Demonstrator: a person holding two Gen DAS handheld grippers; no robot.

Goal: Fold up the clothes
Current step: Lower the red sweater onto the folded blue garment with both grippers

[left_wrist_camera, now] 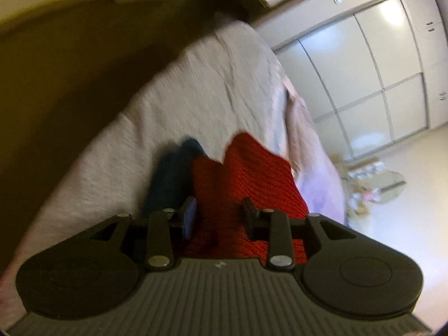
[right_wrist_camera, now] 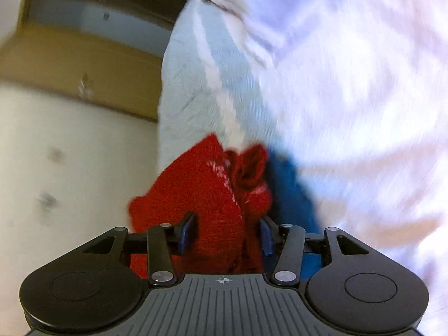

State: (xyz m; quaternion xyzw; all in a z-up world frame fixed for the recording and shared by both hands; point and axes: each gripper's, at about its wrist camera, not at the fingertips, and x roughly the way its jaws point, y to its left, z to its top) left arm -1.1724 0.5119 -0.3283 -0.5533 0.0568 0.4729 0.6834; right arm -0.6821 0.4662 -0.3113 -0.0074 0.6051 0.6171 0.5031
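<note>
A red knit garment [left_wrist_camera: 246,179] lies on the light bedspread [left_wrist_camera: 173,106], with a dark blue garment [left_wrist_camera: 170,176] beside it on the left. My left gripper [left_wrist_camera: 219,218] has its jaws apart around a bunch of the red knit. In the right wrist view the same red garment [right_wrist_camera: 201,196] is bunched between the jaws of my right gripper [right_wrist_camera: 226,233], with the blue garment [right_wrist_camera: 291,187] to its right. Both views are motion-blurred; I cannot tell whether either gripper pinches the cloth.
The bed edge drops off on the right in the left wrist view, with a white sliding wardrobe [left_wrist_camera: 364,64] and a cluttered floor pile [left_wrist_camera: 369,179] beyond. In the right wrist view, a pale floor [right_wrist_camera: 70,168] and a wooden furniture front [right_wrist_camera: 84,64] lie left of the bedspread [right_wrist_camera: 350,98].
</note>
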